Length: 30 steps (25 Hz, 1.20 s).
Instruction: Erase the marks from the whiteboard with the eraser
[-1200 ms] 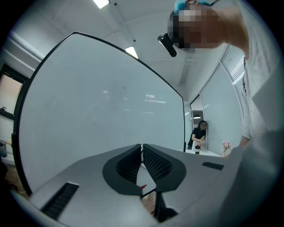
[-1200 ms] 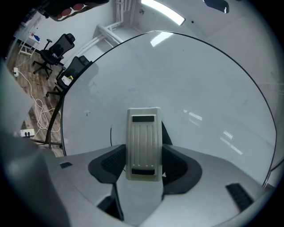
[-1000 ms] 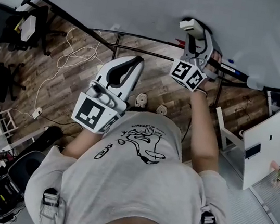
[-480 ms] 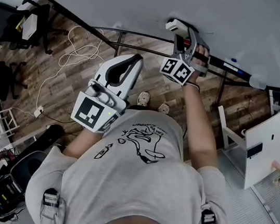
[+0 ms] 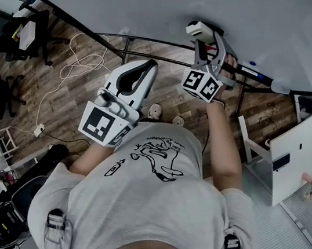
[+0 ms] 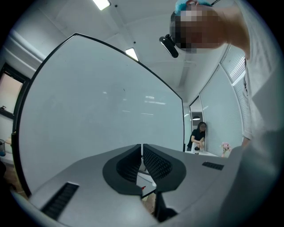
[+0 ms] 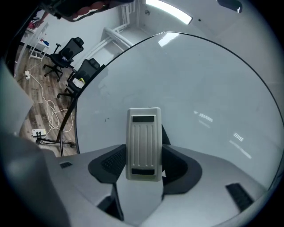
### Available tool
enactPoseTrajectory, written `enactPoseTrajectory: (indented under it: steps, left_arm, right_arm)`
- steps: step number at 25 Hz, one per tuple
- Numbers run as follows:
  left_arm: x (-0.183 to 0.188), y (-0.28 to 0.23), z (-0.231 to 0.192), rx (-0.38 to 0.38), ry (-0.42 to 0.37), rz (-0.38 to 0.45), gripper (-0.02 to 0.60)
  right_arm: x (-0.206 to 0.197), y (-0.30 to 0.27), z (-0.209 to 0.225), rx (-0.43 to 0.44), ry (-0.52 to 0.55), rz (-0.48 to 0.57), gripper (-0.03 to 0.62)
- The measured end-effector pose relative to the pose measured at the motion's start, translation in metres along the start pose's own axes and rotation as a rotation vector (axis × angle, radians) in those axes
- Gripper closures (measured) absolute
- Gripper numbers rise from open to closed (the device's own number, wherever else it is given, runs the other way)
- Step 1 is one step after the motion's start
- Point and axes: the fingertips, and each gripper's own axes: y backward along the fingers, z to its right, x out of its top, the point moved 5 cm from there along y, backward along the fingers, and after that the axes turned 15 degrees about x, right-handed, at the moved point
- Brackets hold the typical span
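Eraser (image 7: 143,144) stands clamped upright between fingers of right gripper (image 7: 143,165), before whiteboard (image 7: 199,88); left gripper (image 6: 142,162) fingers closed together, empty.

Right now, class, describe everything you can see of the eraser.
The eraser is a pale, oblong block with rounded corners that looks like plastic. Its back shows lengthwise ribs between two dark rectangular slots, one near each end. It stands upright, clamped by its sides between the jaws of the right gripper, with its upper half sticking out beyond them. Its hidden face is turned to the whiteboard; whether it touches the board cannot be told.
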Motion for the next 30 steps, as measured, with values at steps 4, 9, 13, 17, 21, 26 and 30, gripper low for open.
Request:
enactPoseTrajectory:
  steps: [4,9,13,17,21,26,30]
  left_arm:
    - [-0.001,-0.005,0.008,-0.023,0.005,0.011,0.551]
    - [0.000,-0.012,0.017,-0.041,0.002,0.020,0.549]
    - [0.001,-0.015,0.020,-0.045,0.002,0.018,0.551]
    - [0.001,-0.016,0.021,-0.040,-0.001,0.018,0.551]
    - [-0.001,-0.017,0.020,-0.033,-0.003,0.014,0.551]
    - [-0.004,-0.017,0.022,-0.030,-0.004,0.000,0.551]
    - [-0.004,-0.016,0.019,-0.025,-0.008,-0.007,0.551]
  right_arm:
    - [-0.016,0.029,0.039,-0.078,-0.025,-0.001,0.338]
    - [-0.041,0.051,0.078,-0.144,-0.043,-0.019,0.338]
    - [-0.059,0.045,0.095,-0.149,-0.058,-0.042,0.338]
    - [-0.063,0.040,0.095,-0.154,-0.045,-0.035,0.338]
    - [-0.063,0.038,0.093,-0.164,-0.042,-0.032,0.339]
    - [-0.066,0.035,0.087,-0.171,-0.025,-0.031,0.339]
    - [-0.066,0.029,0.077,-0.163,-0.017,-0.029,0.339]
